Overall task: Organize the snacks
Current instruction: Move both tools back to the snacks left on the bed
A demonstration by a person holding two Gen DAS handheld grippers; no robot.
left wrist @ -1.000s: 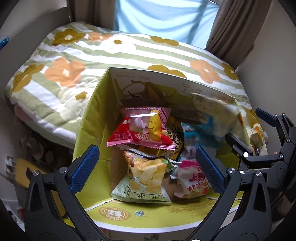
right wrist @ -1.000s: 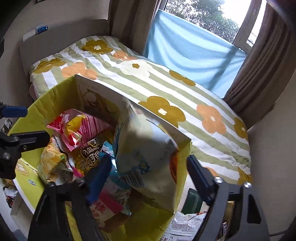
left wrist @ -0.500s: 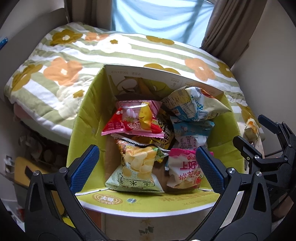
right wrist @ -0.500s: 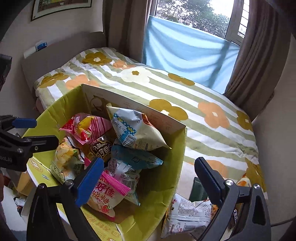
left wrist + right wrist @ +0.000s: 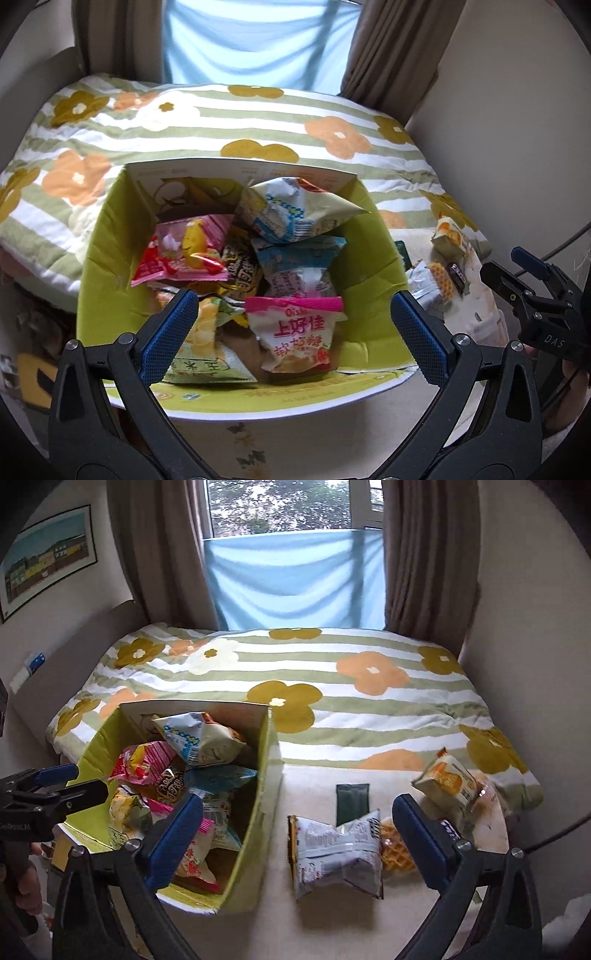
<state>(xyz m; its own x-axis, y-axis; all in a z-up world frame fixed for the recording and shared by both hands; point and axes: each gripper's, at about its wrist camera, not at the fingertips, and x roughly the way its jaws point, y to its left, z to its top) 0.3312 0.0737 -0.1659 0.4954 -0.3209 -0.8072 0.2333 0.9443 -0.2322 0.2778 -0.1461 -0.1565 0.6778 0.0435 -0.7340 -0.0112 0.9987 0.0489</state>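
Note:
A yellow-green cardboard box (image 5: 107,258) (image 5: 262,775) holds several snack bags. A cream and blue bag (image 5: 291,214) (image 5: 201,740) lies on top at the back, a pink-topped candy bag (image 5: 295,332) at the front. My left gripper (image 5: 295,332) is open and empty above the box's near edge. My right gripper (image 5: 295,834) is open and empty above a silver snack bag (image 5: 336,853) on the table right of the box. A waffle pack (image 5: 397,847), a dark green packet (image 5: 352,801) and a cream biscuit bag (image 5: 448,779) lie close by.
The cream table (image 5: 332,915) stands against a bed with a flowered, striped cover (image 5: 332,686). Brown curtains (image 5: 424,554) and a blue cloth (image 5: 295,579) hang at the window behind. A wall (image 5: 535,627) runs along the right.
My right gripper let go of the cream and blue bag into the box, then swung right over the loose snacks on the table. My left gripper stayed open, tilting slightly right.

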